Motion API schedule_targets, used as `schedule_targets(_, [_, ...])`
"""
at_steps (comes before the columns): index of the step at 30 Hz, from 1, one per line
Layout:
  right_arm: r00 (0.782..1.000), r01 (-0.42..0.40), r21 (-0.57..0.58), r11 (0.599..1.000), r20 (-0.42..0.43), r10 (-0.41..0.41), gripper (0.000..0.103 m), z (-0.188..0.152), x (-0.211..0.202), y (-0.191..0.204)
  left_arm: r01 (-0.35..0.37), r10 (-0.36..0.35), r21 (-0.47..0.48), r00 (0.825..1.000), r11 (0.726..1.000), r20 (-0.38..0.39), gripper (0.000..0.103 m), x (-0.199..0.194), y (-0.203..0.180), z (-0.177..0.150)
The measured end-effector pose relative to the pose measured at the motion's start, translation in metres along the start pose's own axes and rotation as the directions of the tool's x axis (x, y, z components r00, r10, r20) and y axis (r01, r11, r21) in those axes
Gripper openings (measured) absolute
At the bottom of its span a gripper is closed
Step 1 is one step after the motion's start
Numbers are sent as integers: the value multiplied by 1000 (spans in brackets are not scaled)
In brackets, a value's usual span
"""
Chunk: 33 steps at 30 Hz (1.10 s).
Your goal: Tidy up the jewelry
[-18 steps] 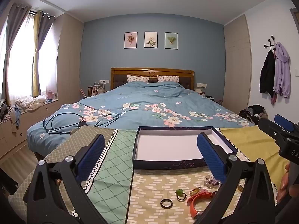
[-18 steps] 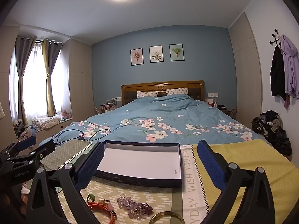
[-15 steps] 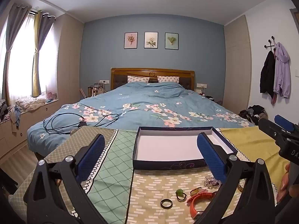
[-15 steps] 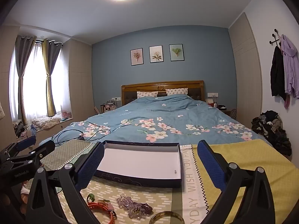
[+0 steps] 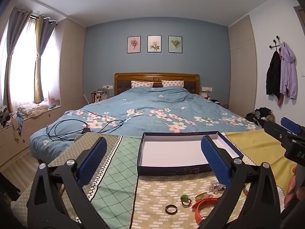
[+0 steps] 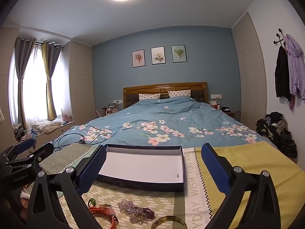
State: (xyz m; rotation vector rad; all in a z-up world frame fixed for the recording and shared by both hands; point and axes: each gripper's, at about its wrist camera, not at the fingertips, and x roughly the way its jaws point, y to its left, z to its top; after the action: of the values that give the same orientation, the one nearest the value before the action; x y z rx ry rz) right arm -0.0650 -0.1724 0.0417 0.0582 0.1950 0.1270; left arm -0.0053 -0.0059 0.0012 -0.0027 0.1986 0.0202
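Beyond both claws lies the bed [image 5: 152,110], and nearer, under them, a patchwork cloth [image 5: 118,173] spread as the work surface. Straight ahead of the left claw [image 5: 152,160] sits the box [image 5: 172,168], a shallow dark-walled tray with a bare white floor; nothing is in it yet. From the right claw [image 6: 152,168] the same box [image 6: 141,183] lies ahead and slightly left. Both claws hang with jaws spread wide and nothing between the pads.

The jewelry is scattered on the cloth below and short of the box. Under the left claw, toward its right finger, lies an orange band [image 5: 205,206], probably a rubbery strap: light, springy, easy to pinch across its width. Beneath the right claw, near its lower edge, a gold bangle [image 6: 168,223] looks rigid and smooth, so it may slip; gripping across the rim wall seems safest. Just left of it is a heap of purple and clear beads [image 6: 136,210], likely limp and prone to trail, best taken at the bunched middle. Below the left claw's centre are a dark ring [image 5: 171,209] and a green-stoned ring [image 5: 185,199], both tiny and hard; each should be nipped across the hoop, gently, since they could skid on the cloth.
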Motion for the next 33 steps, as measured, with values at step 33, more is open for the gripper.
schedule_targets(33, [1000, 2, 6, 1000, 3, -2, 96, 1, -3, -6, -5, 5, -1, 1000, 1000, 12, 97, -4, 3, 1])
